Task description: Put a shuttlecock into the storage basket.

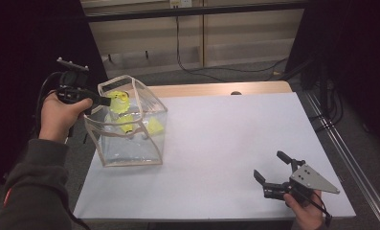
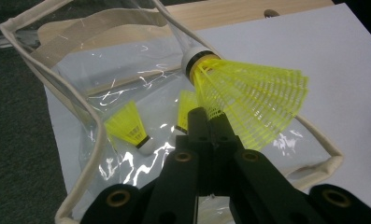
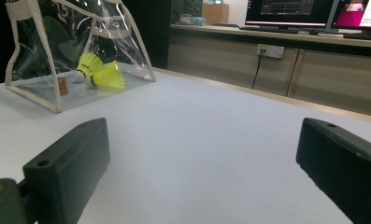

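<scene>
- Black jaws of my left claw (image 2: pixel 210 122) are pressed together on the skirt edge of a yellow shuttlecock (image 2: pixel 248 100), its white cork tip pointing away toward 11 o'clock in the left gripper view.
- From above, that claw (image 1: pixel 103 100) hangs over the open mouth of the clear bag (image 1: pixel 151 139), which stands at 9 o'clock on the white surface (image 1: pixel 226 143).
- Two more yellow shuttlecocks lie on the bag's floor below: one (image 2: pixel 127 126) at 9 o'clock of my jaws, another (image 2: pixel 187 105) just beyond them, partly hidden.
- My judgement: the step in hand is dropping this one in. I should lower it until the skirt is inside the cream-trimmed rim (image 2: pixel 47 77), keep away from the soft walls so they don't fold inward, then part the jaws.
- My grip is thin, on the skirt alone; tilting cork-down should make it fall cleanly.
- My right claw (image 1: pixel 273 170) rests at 5 o'clock on the surface, jaws spread wide, holding nothing, well apart from the bag.
</scene>
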